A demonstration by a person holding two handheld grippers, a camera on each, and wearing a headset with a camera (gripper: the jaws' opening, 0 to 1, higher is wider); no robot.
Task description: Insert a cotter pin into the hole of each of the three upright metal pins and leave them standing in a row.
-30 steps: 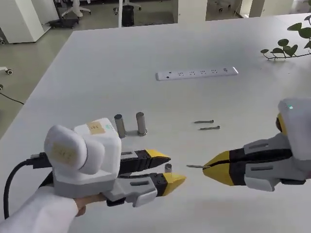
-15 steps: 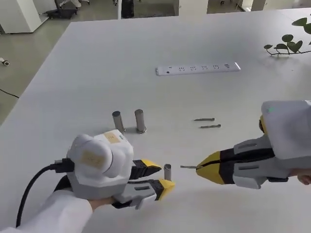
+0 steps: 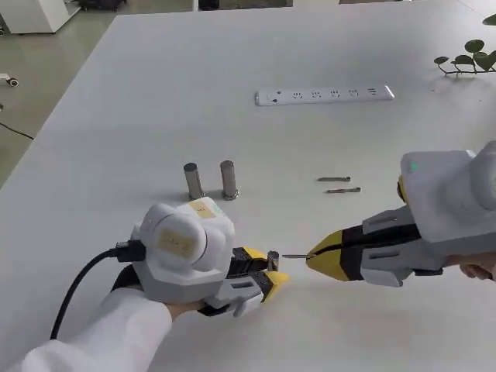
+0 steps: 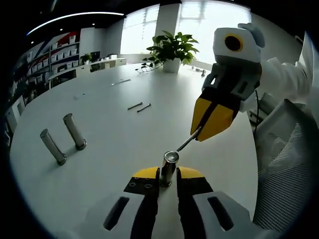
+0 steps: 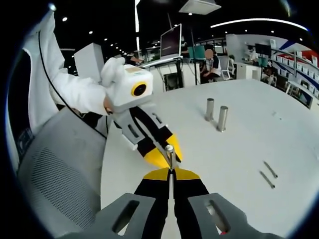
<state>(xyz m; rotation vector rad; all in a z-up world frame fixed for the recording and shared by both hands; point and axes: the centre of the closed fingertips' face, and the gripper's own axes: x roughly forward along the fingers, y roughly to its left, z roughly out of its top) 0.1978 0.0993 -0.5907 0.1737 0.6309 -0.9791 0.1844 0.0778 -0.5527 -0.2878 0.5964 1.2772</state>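
Right gripper (image 3: 312,260) has closed the gap, clamped on cotter pin (image 3: 294,256); left gripper (image 3: 270,271) clamps metal pin (image 3: 272,257) upright; next, I'd judge: line tip with hole, push through.

Two metal pins (image 3: 228,179) stand left of two cotter pins (image 3: 333,179), power strip (image 3: 324,95) behind.

Big white table (image 3: 232,77) with a white power strip (image 3: 324,95) lying across the far part. Greyish floor (image 3: 39,46) off to one side. Bright windows (image 4: 199,17) behind a leafy potted plant (image 4: 172,47) at one end. Shelves (image 4: 92,56) along the wall. There's a monitor (image 5: 171,40) on a desk and little ceiling spotlights (image 5: 65,19) at the other end.
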